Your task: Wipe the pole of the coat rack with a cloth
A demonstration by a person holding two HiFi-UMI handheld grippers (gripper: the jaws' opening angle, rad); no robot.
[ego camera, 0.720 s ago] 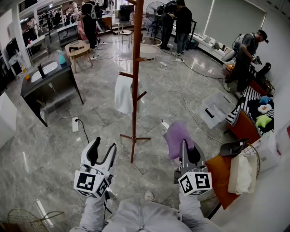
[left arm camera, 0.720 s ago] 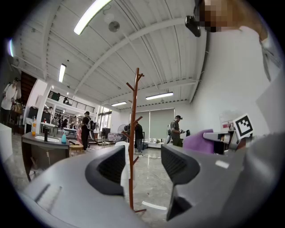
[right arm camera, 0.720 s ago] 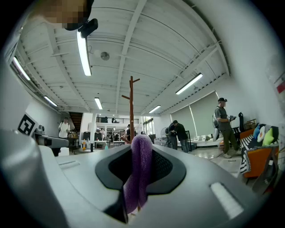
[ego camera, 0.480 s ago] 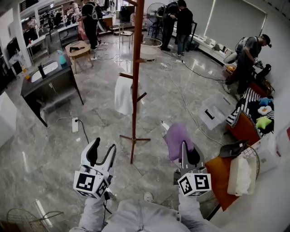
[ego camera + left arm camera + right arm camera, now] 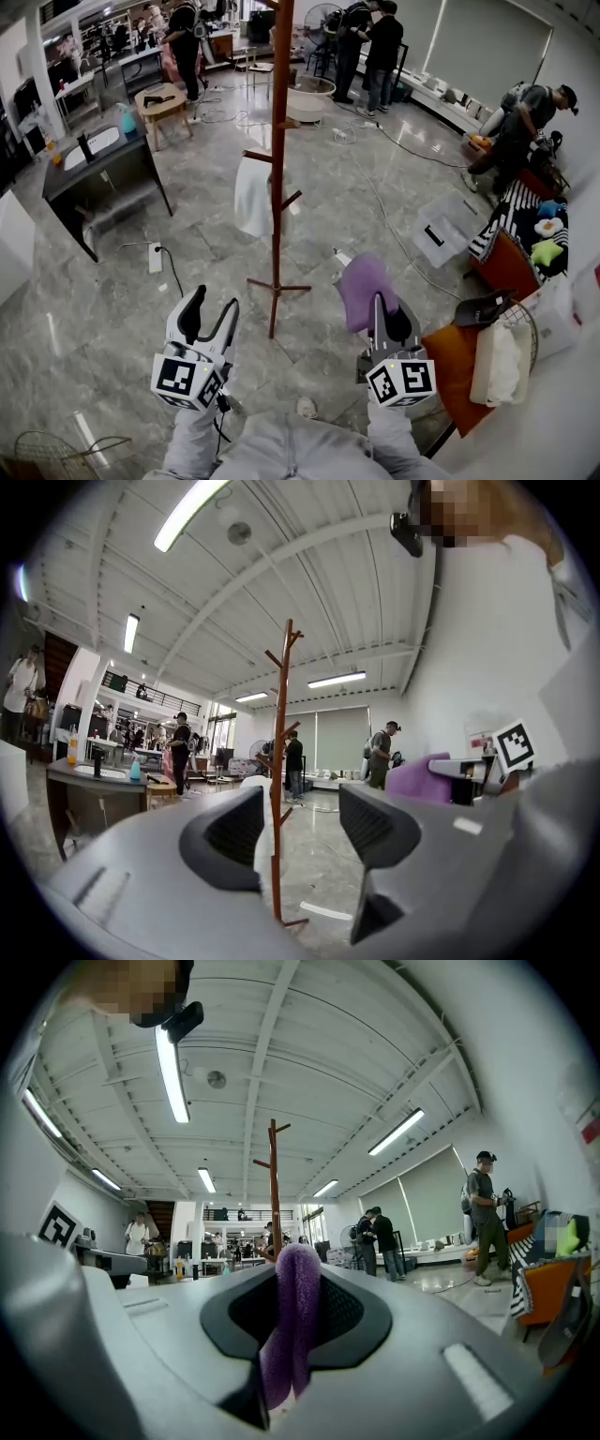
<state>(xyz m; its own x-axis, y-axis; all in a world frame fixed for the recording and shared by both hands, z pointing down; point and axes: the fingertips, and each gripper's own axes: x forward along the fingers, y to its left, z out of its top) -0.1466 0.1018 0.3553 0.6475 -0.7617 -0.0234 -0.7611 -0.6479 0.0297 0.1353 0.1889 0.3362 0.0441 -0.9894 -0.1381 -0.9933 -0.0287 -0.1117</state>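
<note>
The brown wooden coat rack (image 5: 278, 141) stands on the tiled floor ahead of me, its pole rising past the top of the head view; a white garment (image 5: 253, 195) hangs from a low peg. The pole also shows between the left jaws (image 5: 279, 761) and above the right jaws (image 5: 274, 1185). My right gripper (image 5: 380, 305) is shut on a purple cloth (image 5: 364, 289), which folds over the closed jaws (image 5: 292, 1326). My left gripper (image 5: 210, 314) is open and empty. Both grippers hang well short of the pole.
A dark sink table (image 5: 98, 169) stands at left with a power strip (image 5: 156, 257) on the floor beside it. At right are an orange seat (image 5: 459, 361), a white box (image 5: 445, 225) and clutter. Several people work at the back and right. Cables cross the floor.
The view shifted slightly; the right gripper with the cloth edged a little left. The person at the far right bent and moved rightward. The left gripper has barely moved.
</note>
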